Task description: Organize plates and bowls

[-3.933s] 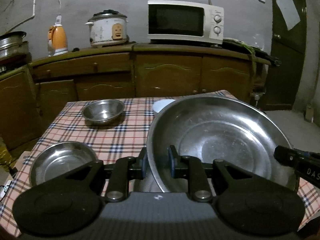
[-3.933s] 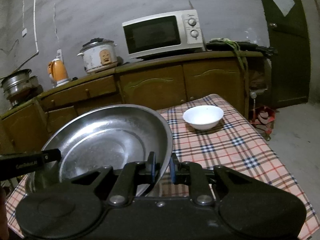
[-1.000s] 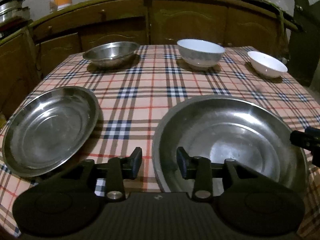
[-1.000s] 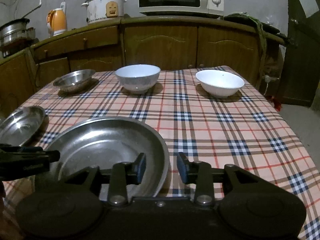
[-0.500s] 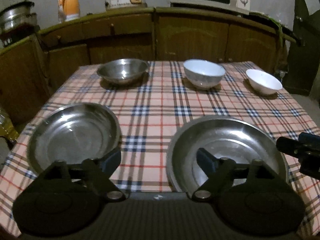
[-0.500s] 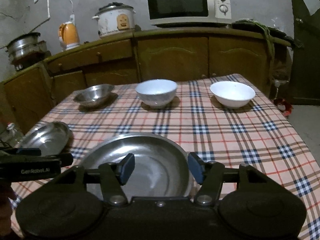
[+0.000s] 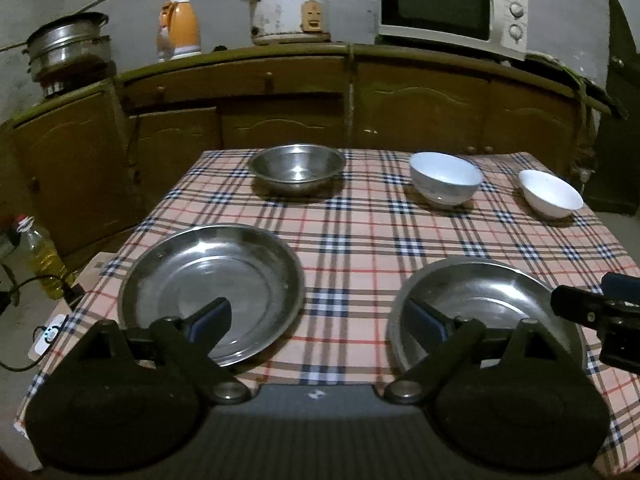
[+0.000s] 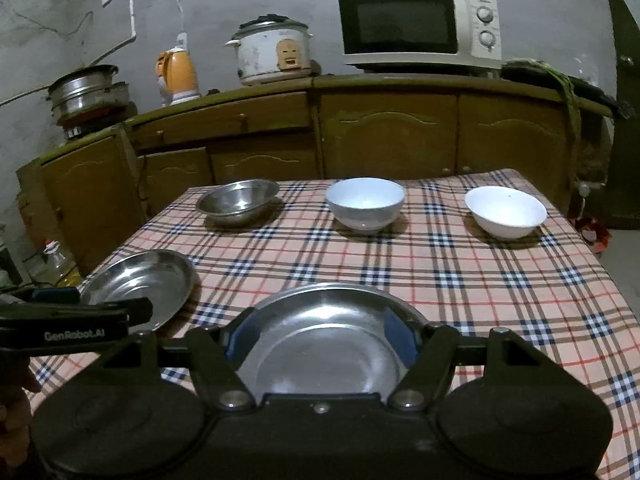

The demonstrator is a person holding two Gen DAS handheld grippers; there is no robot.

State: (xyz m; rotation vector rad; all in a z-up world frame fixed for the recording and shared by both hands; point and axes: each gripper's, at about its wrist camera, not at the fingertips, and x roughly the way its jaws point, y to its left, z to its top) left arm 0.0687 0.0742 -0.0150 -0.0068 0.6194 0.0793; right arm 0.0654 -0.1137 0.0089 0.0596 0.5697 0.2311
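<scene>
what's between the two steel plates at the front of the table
Only bare checked tablecloth. In the left wrist view the left steel plate and the right steel plate sit apart, with nothing on the cloth between them.

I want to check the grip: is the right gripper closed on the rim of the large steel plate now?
No, the right gripper is spread wide open, and the large steel plate lies flat on the table, ungripped.

Home kitchen, as we list it: wooden cabinets along a bare grey wall, carrying a microwave, rice cooker, orange kettle and steel pots; checked tablecloth on the table.
</scene>
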